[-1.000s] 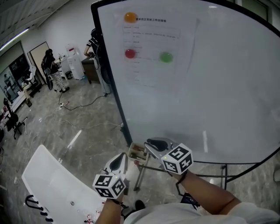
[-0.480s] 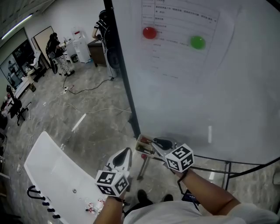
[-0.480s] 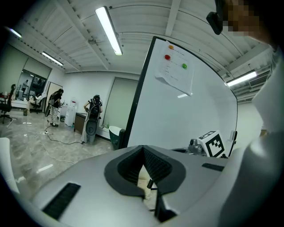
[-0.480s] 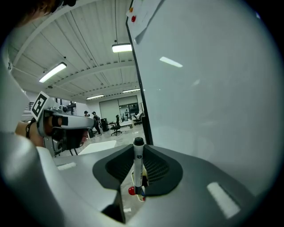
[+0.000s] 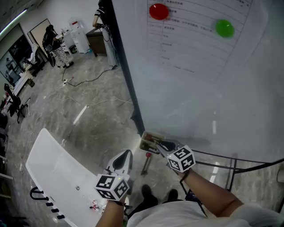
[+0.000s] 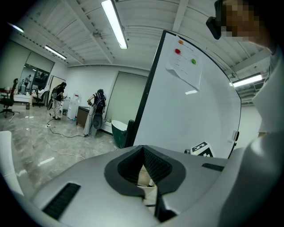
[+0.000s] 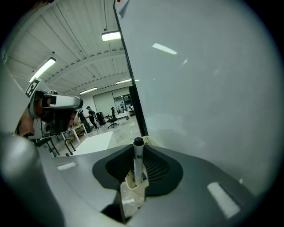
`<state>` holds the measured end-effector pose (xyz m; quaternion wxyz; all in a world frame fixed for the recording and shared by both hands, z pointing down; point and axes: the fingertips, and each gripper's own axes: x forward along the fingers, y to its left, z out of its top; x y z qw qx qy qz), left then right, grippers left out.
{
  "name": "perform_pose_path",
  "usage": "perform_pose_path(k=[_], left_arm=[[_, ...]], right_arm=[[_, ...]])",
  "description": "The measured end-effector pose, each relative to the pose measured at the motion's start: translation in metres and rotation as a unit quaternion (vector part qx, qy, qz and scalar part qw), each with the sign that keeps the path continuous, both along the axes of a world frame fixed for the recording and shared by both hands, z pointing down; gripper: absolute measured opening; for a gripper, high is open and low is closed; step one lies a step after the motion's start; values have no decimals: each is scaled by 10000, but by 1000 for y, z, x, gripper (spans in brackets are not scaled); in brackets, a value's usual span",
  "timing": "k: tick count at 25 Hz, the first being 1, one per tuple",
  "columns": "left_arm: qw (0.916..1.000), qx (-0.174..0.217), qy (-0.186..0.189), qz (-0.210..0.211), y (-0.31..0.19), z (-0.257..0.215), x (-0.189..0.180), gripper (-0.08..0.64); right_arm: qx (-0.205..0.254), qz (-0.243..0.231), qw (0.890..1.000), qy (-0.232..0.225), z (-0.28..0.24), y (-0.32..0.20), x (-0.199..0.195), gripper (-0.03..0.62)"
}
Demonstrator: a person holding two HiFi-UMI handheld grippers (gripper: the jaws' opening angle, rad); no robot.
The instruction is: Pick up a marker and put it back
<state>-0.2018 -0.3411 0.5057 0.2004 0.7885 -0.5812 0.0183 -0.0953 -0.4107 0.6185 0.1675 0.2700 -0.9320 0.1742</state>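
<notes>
A marker with a black cap stands upright between my right gripper's dark pads. Its lower end sits in the cream holder box. The jaws are opening, and the pads still look to be against the marker's barrel. In the head view the holder hangs at the lower left corner of the whiteboard, and the right gripper's tips are right at it. My left gripper hangs lower left of the holder with its jaws together and nothing in them; its view looks past the tips toward the board.
A printed sheet with a red magnet and a green magnet hangs on the board. The board's metal stand runs under the holder. A white table stands at the lower left. People stand far off; cables lie on the floor.
The view has closed in on the board's lower part, so the magnets have slid up the picture. My right gripper has moved with the marker to the holder. The left gripper has hardly moved.
</notes>
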Motion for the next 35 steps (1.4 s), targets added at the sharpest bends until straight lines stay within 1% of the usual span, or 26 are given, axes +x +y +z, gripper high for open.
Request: perform_pose_path(k=[5, 8, 16, 19, 23, 25, 30, 32, 35], left_arm=[[10000, -48, 46, 21, 0, 6, -1, 2], [10000, -59, 66, 45, 0, 7, 0, 2], [9999, 69, 37, 118, 6, -5, 12, 2], [9996, 198, 17, 186, 9, -16, 25, 2], [9989, 378, 21, 275, 17, -31, 47, 2], [9985, 469, 7, 294, 22, -39, 57, 2], [9974, 666, -87, 253, 35, -61, 78, 2], [9969, 738, -95, 242, 39, -70, 86, 2], [9957, 890, -127, 237, 42, -85, 97, 2]], right_arm=[[-187, 86, 9998, 57, 15, -2, 2, 75], [-243, 132, 9996, 59, 17, -1, 4, 100], [-52, 336, 9994, -23, -5, 0, 23, 110], [86, 353, 9992, -140, -28, 5, 33, 109], [354, 207, 9984, -389, -74, 22, 45, 99], [508, 86, 9973, -525, -99, 33, 48, 71], [802, -318, 9933, -766, -157, 67, 55, 25], [943, -446, 9913, -808, -178, 79, 57, 17], [1085, -629, 9892, -756, -201, 95, 58, 3]])
